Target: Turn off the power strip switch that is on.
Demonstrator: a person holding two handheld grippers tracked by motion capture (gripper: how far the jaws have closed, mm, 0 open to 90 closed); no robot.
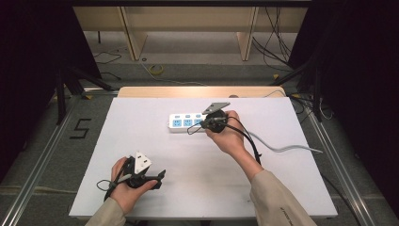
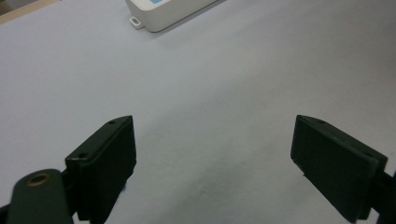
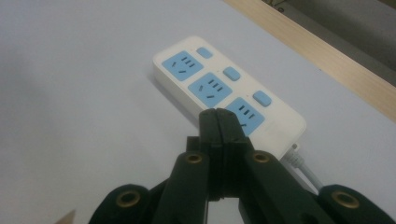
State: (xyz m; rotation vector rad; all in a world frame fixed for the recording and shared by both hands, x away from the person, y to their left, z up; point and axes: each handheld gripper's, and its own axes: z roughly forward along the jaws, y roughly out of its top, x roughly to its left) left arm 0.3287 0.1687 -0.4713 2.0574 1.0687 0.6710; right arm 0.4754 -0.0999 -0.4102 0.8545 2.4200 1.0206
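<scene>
A white power strip (image 1: pixel 185 122) with three blue sockets and blue switches lies at the far middle of the white table (image 1: pixel 202 183). My right gripper (image 1: pixel 202 123) is shut, its black jaws pressed flat together with nothing between them. In the right gripper view its tip (image 3: pixel 218 115) hovers at the near edge of the power strip (image 3: pixel 210 88), by the socket closest to the cable end; I cannot tell if it touches. My left gripper (image 1: pixel 160 178) rests near the front left of the table, open. Bare table shows between its jaws (image 2: pixel 212 140), and a corner of the strip (image 2: pixel 163 11) lies far ahead.
The strip's grey cable (image 1: pixel 287 149) runs right across the table towards its edge; it leaves the strip's end (image 3: pixel 303 169) in the right gripper view. A wooden board edge (image 1: pixel 197 91) borders the far side. Around the table is floor with loose wires (image 1: pixel 155 69).
</scene>
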